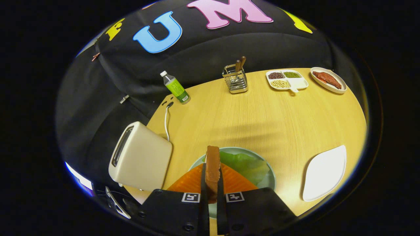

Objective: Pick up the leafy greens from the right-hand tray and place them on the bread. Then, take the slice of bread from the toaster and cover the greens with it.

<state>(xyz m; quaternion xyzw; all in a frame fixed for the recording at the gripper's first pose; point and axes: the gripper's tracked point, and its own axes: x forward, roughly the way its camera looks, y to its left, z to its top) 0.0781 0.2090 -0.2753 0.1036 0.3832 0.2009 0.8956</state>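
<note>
Your tool [212, 186] clamped on brown toasted bread slice [212, 167], held edge-up over green lettuce leaf [244, 164] on round pale-green plate [270, 178] near desk's front edge. Risk: releasing while upright, slice tips, slides off greens.

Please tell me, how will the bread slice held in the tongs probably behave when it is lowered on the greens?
The bread slice stands on edge between the shut tongs without sagging, so it is probably stiff and light. Its thin edge suggests it will tip flat once released over the greens.
</note>
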